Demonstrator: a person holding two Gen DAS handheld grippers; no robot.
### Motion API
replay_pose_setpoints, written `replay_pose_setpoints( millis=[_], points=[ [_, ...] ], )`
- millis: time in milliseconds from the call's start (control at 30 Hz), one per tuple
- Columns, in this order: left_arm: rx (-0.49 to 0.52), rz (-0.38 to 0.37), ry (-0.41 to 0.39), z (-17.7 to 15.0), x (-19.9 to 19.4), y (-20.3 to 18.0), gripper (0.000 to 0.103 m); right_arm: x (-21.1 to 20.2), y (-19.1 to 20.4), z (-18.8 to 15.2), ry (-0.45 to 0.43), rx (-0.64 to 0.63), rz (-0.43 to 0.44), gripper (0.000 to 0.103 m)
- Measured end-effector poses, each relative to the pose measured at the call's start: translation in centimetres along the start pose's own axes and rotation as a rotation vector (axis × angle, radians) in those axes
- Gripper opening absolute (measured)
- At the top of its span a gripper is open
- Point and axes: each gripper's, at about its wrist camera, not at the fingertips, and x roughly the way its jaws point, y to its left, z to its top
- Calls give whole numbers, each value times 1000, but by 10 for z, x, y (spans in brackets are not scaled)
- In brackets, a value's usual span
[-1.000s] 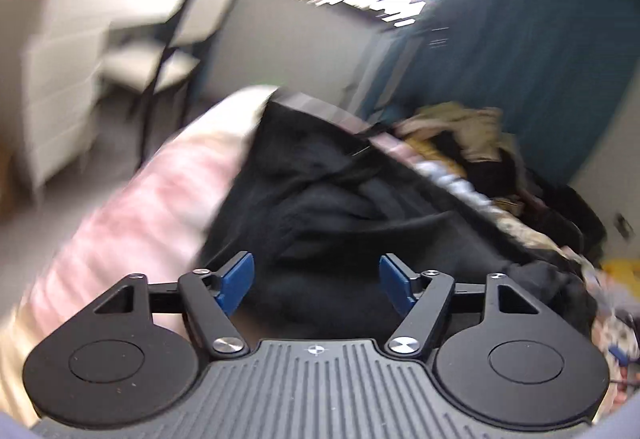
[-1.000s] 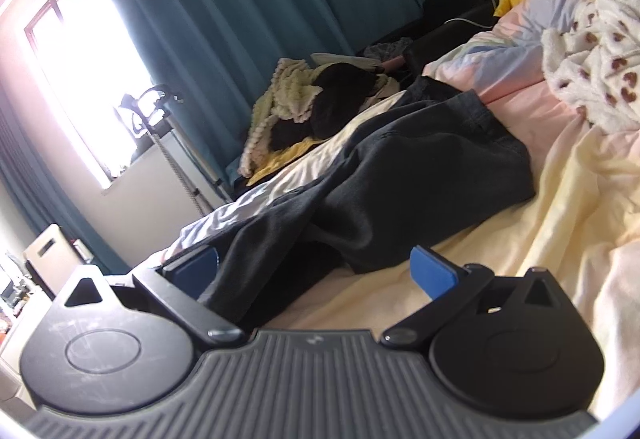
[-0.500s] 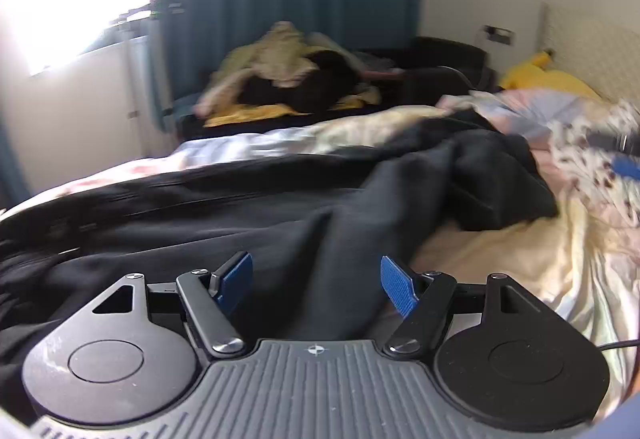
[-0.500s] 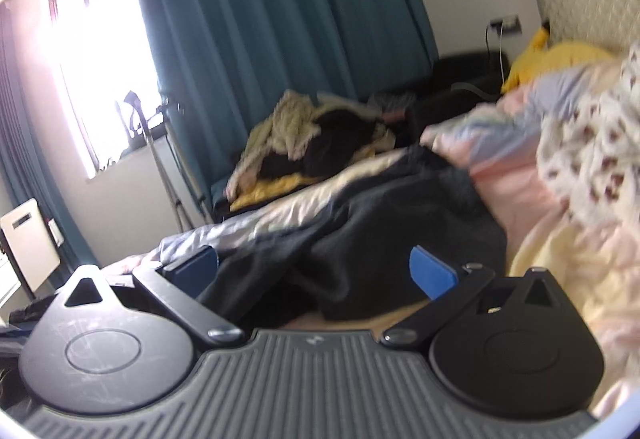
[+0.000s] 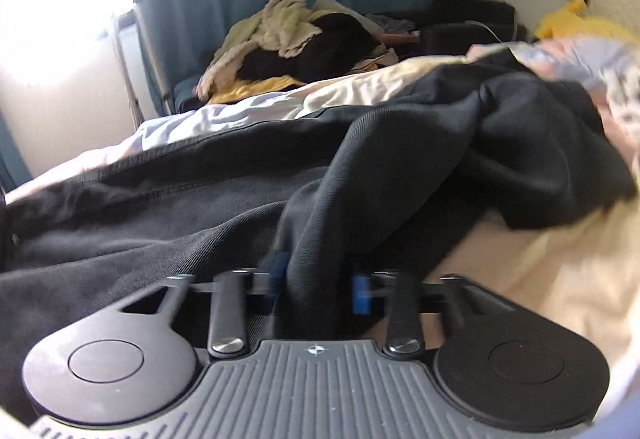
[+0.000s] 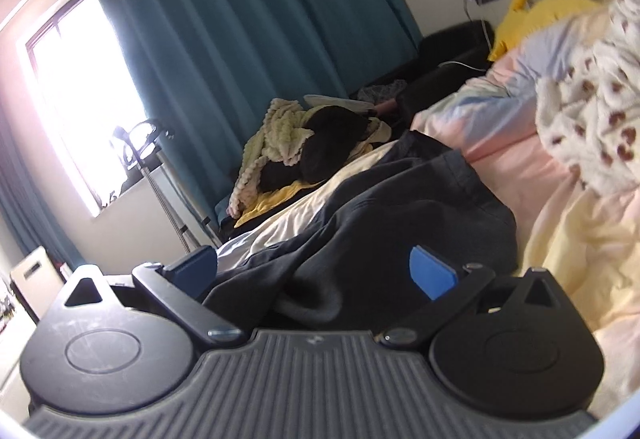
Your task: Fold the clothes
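Our left gripper [image 5: 318, 281] is clamped on a ridge of the black garment [image 5: 400, 167]; right gripper [image 6: 314, 271] gapes. Thick bunch may slip out w/ any pull.

left wrist view low and close over the dark garment [image 5: 400, 159], right wrist view farther back, both facing the curtain [image 6: 248, 39]

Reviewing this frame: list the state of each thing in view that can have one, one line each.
left gripper: shut, pinching a fold of the dark garment.
right gripper: open, fabric lying between its fingers, not pinched.
dark garment: unfolded, rumpled across the bed.
curtain: drawn beside the window, which is left uncovered.
clothes pile: heaped, unfolded, beyond the bed.
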Motion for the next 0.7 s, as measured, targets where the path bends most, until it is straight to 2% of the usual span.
replay_pose_setpoints(
  millis=[100,167,300,367,467,567,700],
  points=[
    [-72,4,-32,11,-19,6,8,0,-12,2,-2,63,-8,103],
    [-122,-32,-53,18,-42,12,7,-2,-14,4,-4,85,-8,103],
    [-68,-145,-93,13,-94,7,7,-11,-13,7,-24,88,-7,103],
    [-72,-230,-48,-5,-113,7,7,-15,-14,8,-21,97,-7,103],
    [-142,-327,55,-42,-122,7,7,-23,-17,8,-11,120,-2,103],
    [-215,-356,165,-65,-112,10,7,-29,-20,8,2,128,2,103],
    [-317,-395,206,-71,-102,21,8,-25,-22,7,43,136,-9,103]
  ],
)
